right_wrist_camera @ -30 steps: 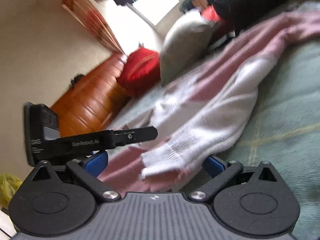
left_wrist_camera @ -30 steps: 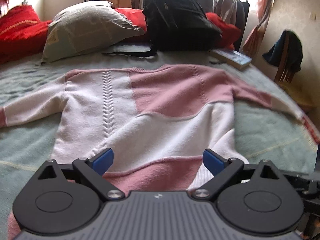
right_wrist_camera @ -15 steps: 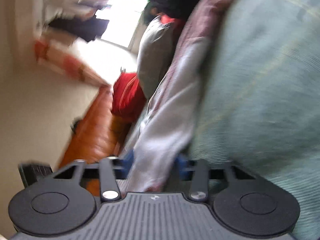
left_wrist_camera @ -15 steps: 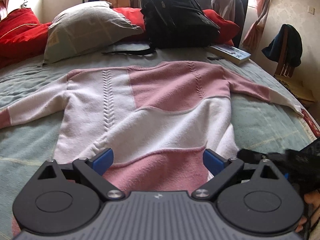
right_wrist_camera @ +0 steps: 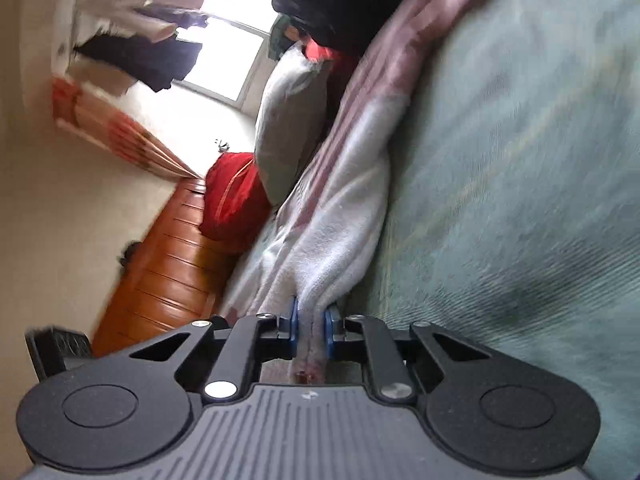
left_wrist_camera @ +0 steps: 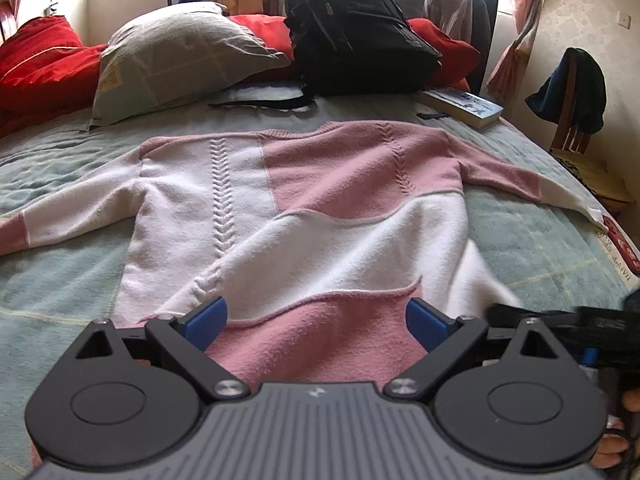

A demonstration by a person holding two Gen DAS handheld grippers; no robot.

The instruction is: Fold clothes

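On the bed (left_wrist_camera: 540, 240), right gripper (right_wrist_camera: 311, 326) pinches the sweater (right_wrist_camera: 340, 232) hem.

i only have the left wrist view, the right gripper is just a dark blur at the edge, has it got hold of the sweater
Observer: Yes. In the right wrist view the right gripper is shut on a bunched white edge of the sweater.
Operator: is the cloth really between the pads or just in front
Observer: Between them. It runs down through the gap, with a blue pad pressed on each side.
Operator: anything else over there i can't see
Observer: A brown wooden board along the bed's far side, beyond the red cushion.
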